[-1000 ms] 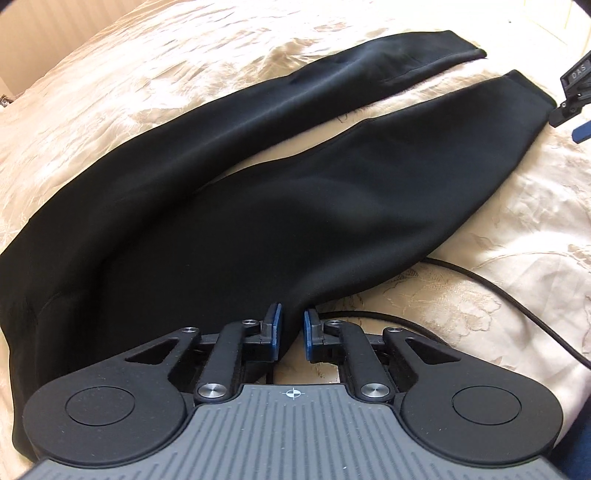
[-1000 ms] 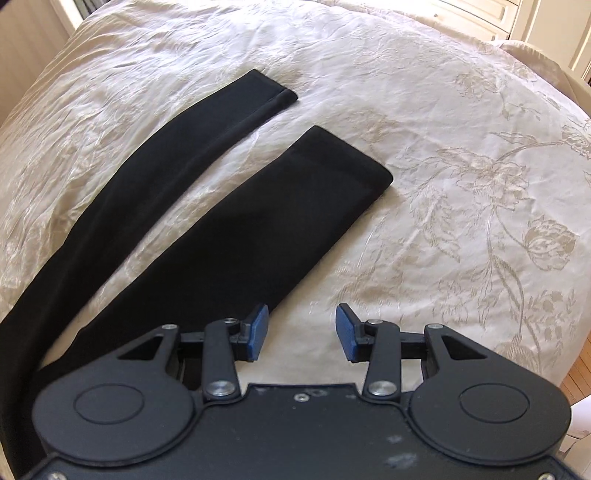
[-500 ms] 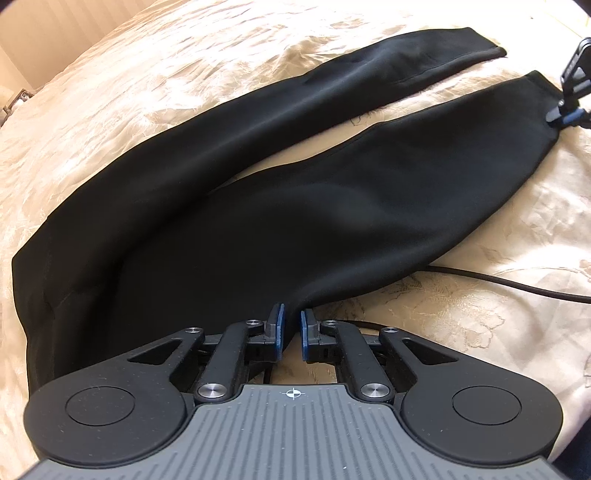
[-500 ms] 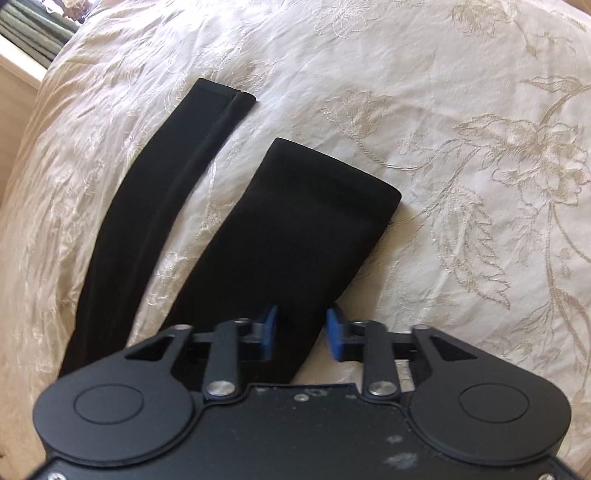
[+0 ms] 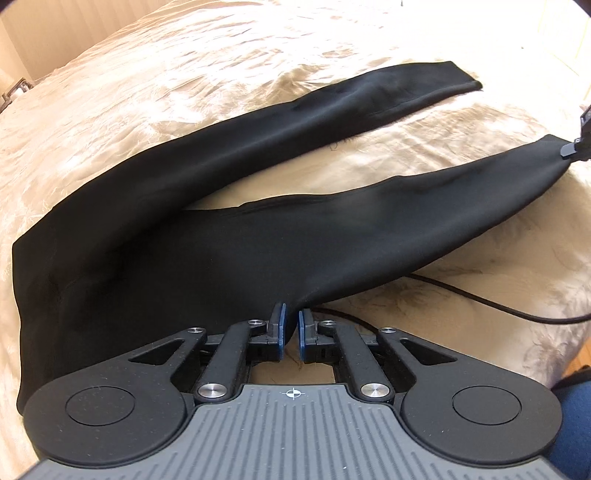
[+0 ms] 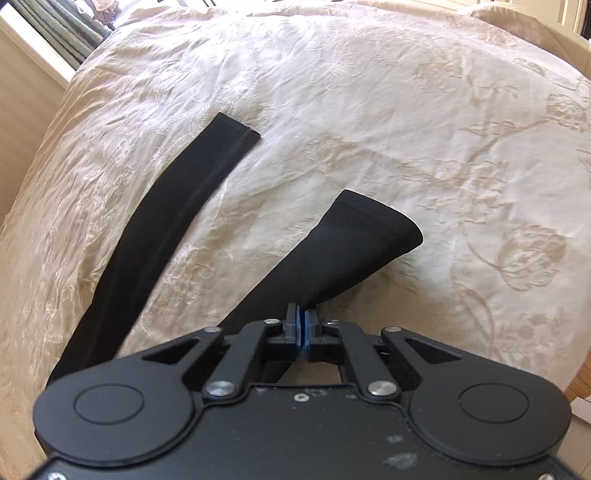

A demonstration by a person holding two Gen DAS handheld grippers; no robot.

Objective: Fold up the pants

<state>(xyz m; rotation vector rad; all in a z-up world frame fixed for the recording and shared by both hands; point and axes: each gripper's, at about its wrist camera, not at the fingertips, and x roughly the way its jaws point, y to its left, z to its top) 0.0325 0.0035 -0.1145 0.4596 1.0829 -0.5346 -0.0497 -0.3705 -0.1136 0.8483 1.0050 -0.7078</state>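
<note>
The black pants lie spread on a cream floral bedspread, the two legs splayed apart in a V with bare bedspread between them. In the left wrist view the left gripper sits at the near edge of the pants, at the waist-side corner of the nearer leg; its blue-padded jaws stand narrow, with a thin slit between them, and a point of black fabric runs down into that slit, though whether the pads actually pinch the cloth cannot be told. A black cable trails over the bedspread just beside that near edge. In the right wrist view the right gripper has its jaws pressed together on the side edge of the nearer leg close to its cuff, and the cuff end is raised off the bedspread, flaring open beyond the jaws. The farther leg lies flat on the bedspread, well apart from the held one. A window curtain shows beyond the bedspread's far corner.
</note>
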